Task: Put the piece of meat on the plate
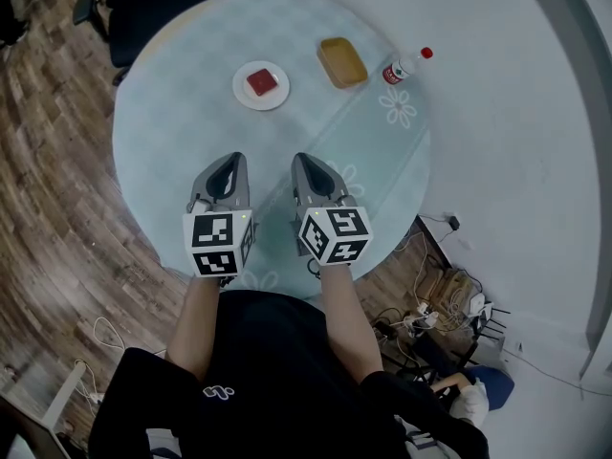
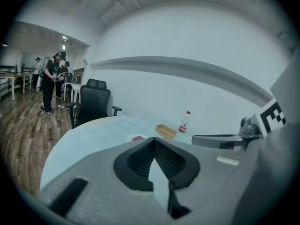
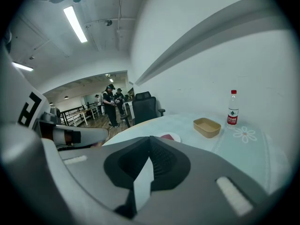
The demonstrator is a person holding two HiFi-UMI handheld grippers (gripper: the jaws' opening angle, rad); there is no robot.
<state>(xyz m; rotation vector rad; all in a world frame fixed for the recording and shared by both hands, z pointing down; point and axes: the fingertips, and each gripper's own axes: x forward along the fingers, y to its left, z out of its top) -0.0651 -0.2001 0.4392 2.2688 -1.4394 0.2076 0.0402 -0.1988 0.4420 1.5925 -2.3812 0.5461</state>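
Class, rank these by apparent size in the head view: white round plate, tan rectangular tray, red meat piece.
1. white round plate
2. tan rectangular tray, only a little smaller
3. red meat piece

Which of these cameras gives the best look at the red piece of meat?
The head view: it looks down on the meat, showing its whole red top on the white plate. Both gripper views show only a thin, distant red sliver, edge-on.
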